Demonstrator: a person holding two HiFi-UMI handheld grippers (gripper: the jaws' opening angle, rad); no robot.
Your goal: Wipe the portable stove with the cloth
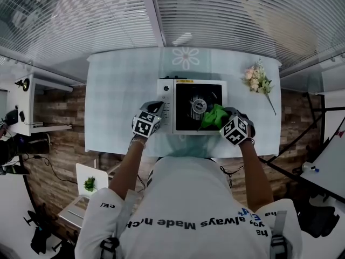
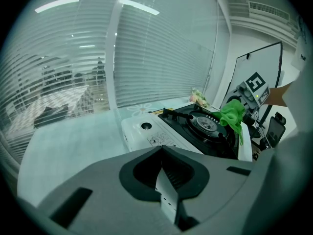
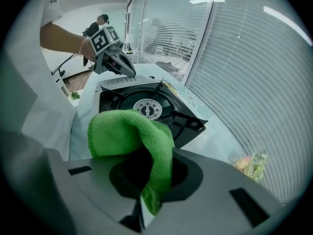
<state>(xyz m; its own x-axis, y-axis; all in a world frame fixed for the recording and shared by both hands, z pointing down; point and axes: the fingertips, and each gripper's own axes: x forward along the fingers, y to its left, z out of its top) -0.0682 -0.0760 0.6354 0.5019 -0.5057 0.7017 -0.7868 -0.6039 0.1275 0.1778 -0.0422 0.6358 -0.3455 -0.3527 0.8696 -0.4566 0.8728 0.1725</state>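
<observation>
Pale blue tabletop [image 1: 116, 104], white-and-black portable stove [image 1: 166, 112] on it. Right gripper [image 1: 225, 120] pinches a green microfibre cloth [image 1: 214, 116] over it; left gripper [image 1: 154, 111] is clenched, empty.

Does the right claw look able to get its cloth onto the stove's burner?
Likely yes. The right claw, shut on the cloth, hangs at the stove's edge; nothing stands between it and the burner, and the left claw is at the control side.
</observation>
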